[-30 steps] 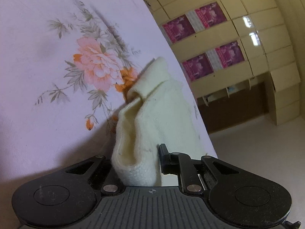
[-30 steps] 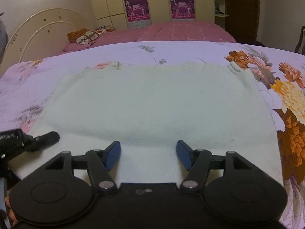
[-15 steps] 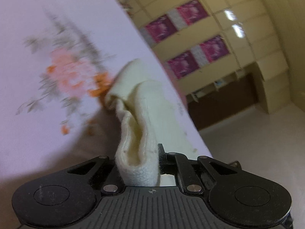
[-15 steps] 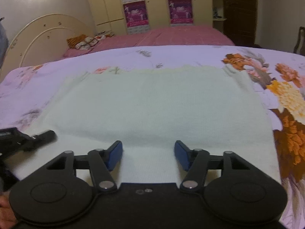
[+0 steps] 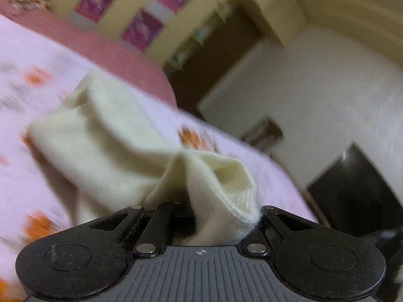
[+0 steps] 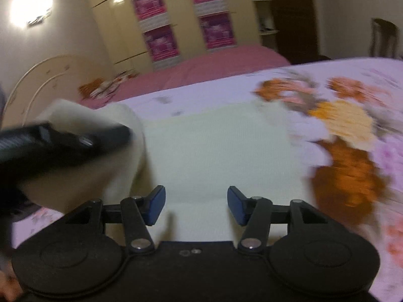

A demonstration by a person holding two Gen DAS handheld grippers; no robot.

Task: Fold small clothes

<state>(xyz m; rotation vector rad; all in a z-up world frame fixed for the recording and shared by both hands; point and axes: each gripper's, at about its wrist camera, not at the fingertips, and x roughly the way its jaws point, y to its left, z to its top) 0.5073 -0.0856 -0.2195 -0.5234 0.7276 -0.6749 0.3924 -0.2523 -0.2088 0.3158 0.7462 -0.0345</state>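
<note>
A cream knitted garment (image 6: pixel 216 151) lies spread on a floral bedsheet (image 6: pixel 352 115). My left gripper (image 5: pixel 201 216) is shut on the garment's edge (image 5: pixel 221 196), lifted off the bed so the cloth (image 5: pixel 105 141) hangs in a fold. In the right wrist view the left gripper (image 6: pixel 63 143) is a dark blurred shape at left, carrying the raised cloth (image 6: pixel 121 136) over the flat part. My right gripper (image 6: pixel 196 205) is open, its blue pads (image 6: pixel 156 206) just above the garment's near edge, holding nothing.
A pink bedspread (image 6: pixel 201 68) and a rounded headboard (image 6: pixel 37 80) lie beyond the garment. A yellow wardrobe with pink posters (image 6: pixel 181 20) stands behind. A dark chair (image 6: pixel 382 37) is at far right. The bed edge (image 5: pixel 289 176) drops to the right in the left wrist view.
My left gripper has lifted the gripped edge and swung it over toward the middle of the garment; both views are motion-blurred. My right gripper stays open and has tilted slightly.
</note>
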